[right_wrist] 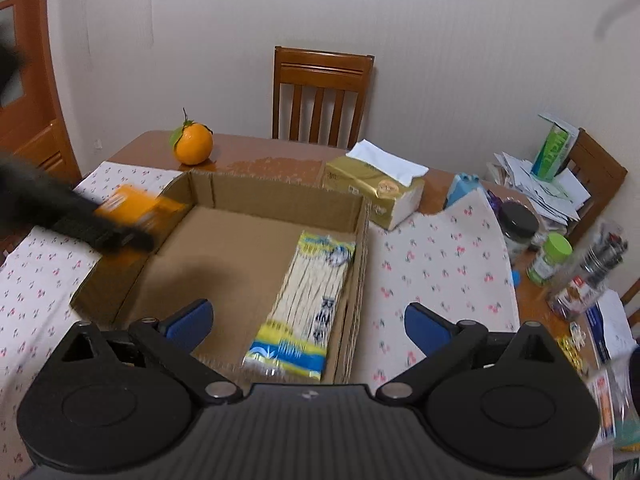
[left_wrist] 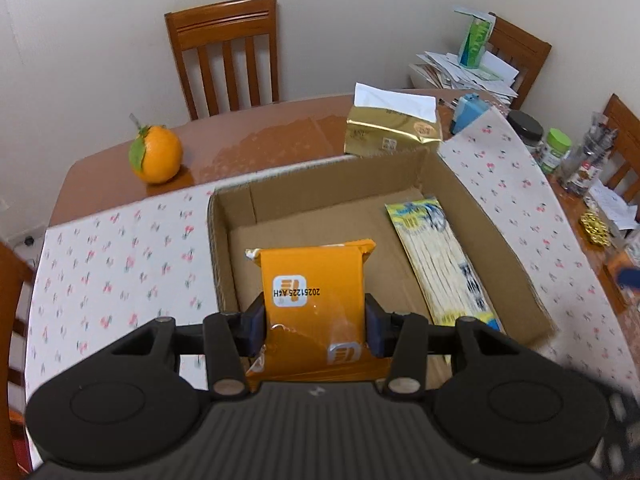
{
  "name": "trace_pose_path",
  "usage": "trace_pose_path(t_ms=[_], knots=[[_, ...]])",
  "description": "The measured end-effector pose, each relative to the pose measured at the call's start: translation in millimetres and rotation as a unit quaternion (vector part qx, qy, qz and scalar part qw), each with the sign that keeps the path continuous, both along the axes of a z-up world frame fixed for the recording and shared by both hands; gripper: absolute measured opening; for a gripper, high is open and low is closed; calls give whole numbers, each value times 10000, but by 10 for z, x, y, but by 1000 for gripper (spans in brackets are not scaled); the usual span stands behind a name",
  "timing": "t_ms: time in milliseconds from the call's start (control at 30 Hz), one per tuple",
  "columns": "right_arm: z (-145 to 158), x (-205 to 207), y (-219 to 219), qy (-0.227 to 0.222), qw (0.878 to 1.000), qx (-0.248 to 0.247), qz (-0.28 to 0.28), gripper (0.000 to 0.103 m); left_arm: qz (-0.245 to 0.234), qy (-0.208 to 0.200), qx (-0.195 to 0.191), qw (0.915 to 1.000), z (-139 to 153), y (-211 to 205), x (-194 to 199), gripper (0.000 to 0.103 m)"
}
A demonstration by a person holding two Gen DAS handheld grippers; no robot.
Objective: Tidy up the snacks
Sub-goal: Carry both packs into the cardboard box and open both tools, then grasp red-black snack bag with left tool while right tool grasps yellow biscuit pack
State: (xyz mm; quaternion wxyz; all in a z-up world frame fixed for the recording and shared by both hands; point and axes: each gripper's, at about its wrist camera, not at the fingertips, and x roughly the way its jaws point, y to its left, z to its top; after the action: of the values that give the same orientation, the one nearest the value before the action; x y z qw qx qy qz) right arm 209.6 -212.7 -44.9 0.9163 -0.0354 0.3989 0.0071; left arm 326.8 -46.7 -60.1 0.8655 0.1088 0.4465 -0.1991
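Note:
An open cardboard box stands on the flowered tablecloth. Inside it, along the right wall, lies a yellow and blue noodle packet. My left gripper is shut on an orange snack packet, which hangs over the box's near left part. In the right wrist view that packet shows blurred at the box's left wall, with the left gripper dark around it. My right gripper stands open above the noodle packet's near end, with nothing pressed between its blue pads.
An orange fruit and a gold tissue pack sit on the bare wood behind the box. Jars, a green-lidded bottle and papers crowd the right side. Wooden chairs stand around the table.

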Motion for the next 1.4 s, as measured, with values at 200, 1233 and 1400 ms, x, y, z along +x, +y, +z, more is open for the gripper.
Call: trace_pose_path(t_ms=[200, 1233, 1400], knots=[[-42, -232, -20, 124, 9997, -80, -189, 103, 79, -222, -40, 9997, -36, -127, 309, 60], [-579, -687, 238, 938, 9955, 141, 17, 103, 773, -189, 132, 9967, -298, 593, -1414, 93], [-739, -604, 322, 1146, 9932, 188, 95, 103, 725, -158, 234, 9970, -371, 612, -1584, 93]])
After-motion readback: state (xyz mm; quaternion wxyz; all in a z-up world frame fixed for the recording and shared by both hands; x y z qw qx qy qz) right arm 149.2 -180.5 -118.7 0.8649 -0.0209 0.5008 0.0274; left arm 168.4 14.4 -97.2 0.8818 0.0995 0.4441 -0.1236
